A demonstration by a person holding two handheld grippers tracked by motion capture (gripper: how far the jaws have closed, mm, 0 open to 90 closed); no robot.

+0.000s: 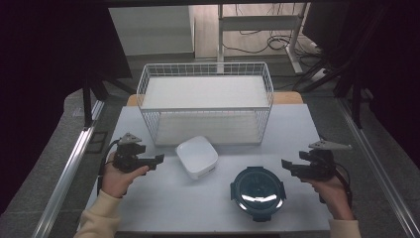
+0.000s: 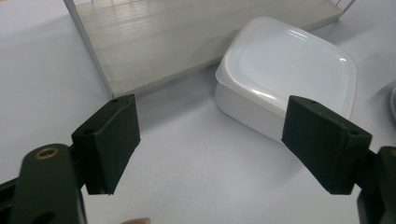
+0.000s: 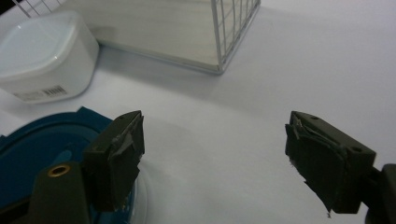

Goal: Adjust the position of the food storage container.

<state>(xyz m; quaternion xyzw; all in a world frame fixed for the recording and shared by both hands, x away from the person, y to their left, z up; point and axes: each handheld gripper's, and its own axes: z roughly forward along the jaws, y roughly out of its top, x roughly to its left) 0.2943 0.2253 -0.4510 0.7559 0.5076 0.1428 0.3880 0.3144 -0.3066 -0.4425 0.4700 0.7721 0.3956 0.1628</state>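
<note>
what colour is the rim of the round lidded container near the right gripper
Dark teal-blue, around a clear lid; the round lidded container shows best in the high view.

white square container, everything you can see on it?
The white container is a squarish, round-cornered plastic box, lid closed; the glossy lid has a shallow recessed centre. A barcode label sits on one side wall. It stands flat on the white table, just in front of the wire basket, apparently apart from it, and left of the blue round container. Nothing grips it.
</note>
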